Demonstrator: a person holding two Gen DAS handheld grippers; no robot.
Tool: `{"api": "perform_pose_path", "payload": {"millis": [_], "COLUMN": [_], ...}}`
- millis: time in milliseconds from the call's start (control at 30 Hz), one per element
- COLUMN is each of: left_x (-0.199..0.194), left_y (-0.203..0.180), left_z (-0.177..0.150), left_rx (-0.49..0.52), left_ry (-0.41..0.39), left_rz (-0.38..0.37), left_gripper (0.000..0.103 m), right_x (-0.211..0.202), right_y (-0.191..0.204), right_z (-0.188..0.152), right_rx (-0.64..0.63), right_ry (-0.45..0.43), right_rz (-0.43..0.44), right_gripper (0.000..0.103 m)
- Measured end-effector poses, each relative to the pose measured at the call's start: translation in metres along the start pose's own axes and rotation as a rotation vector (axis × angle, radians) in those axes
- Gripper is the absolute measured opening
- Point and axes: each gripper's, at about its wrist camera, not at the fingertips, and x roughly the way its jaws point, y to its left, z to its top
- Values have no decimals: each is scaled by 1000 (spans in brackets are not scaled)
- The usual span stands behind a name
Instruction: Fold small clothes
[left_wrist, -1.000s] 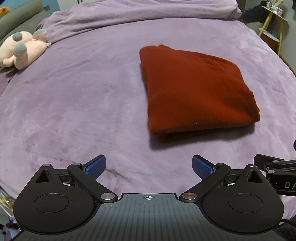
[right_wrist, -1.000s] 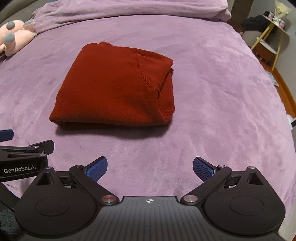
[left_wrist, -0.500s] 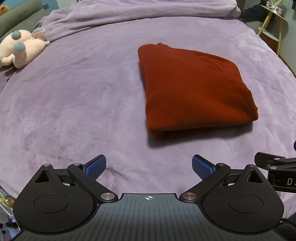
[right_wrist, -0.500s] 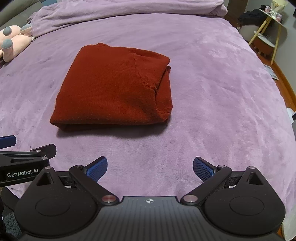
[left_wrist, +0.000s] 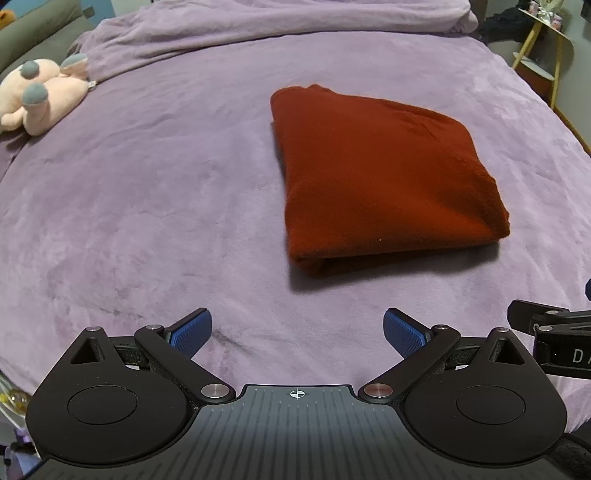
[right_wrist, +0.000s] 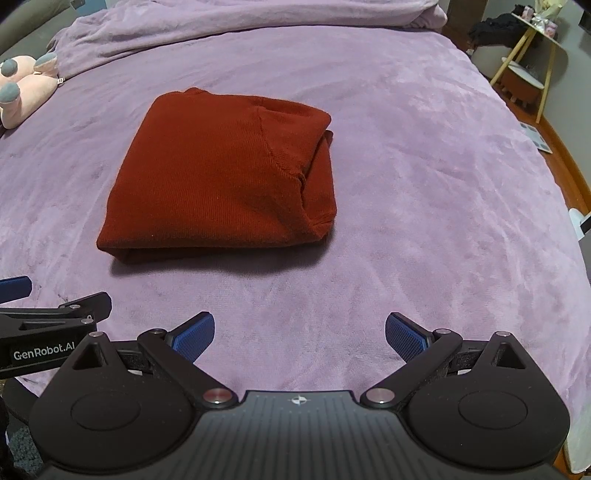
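Note:
A rust-red garment (left_wrist: 384, 177) lies folded into a thick rectangle on the purple bed cover (left_wrist: 147, 206). In the right wrist view the same red garment (right_wrist: 221, 177) sits ahead and left of centre, its layered edges showing on the right side. My left gripper (left_wrist: 297, 332) hovers open near the bed's front edge, short of the garment, with nothing between its blue pads. My right gripper (right_wrist: 300, 334) is also open and empty, a little back from the garment's near edge. Each gripper shows at the edge of the other's view.
A pink plush toy (left_wrist: 40, 99) with grey paws lies at the far left of the bed. A bunched purple blanket (left_wrist: 280, 18) runs along the far side. A yellow-legged side table (right_wrist: 532, 62) stands off the bed at the far right.
Both grippers have drawn back and up slightly, so the garment looks a little farther away. The garment itself has not moved, and both grippers stay open.

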Motion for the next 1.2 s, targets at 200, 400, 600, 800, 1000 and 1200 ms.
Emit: {"api": "perform_pose_path", "payload": {"millis": [200, 400, 600, 800, 1000, 1200], "left_x": [0, -1, -1, -1, 0, 0], "left_y": [-2, -1, -2, -4, -4, -4], "left_z": [-1, 0, 1, 0, 0, 1], "left_rx": [0, -2, 3, 5, 4, 11], "left_ry": [6, 5, 7, 14, 15, 18], "left_rz": [-3, -9, -10, -12, -11, -12], "left_gripper": [102, 102, 102, 102, 102, 102], "right_x": [0, 0, 0, 0, 0, 1], "right_y": [0, 0, -1, -2, -2, -3], "right_z": [1, 1, 1, 2, 2, 2], "right_rx": [-1, 0, 4, 5, 9, 9], "right_ry": [5, 4, 9, 10, 14, 13], "right_rz": [-5, -4, -2, -3, -2, -1], "right_gripper": [99, 99, 99, 99, 99, 99]}}
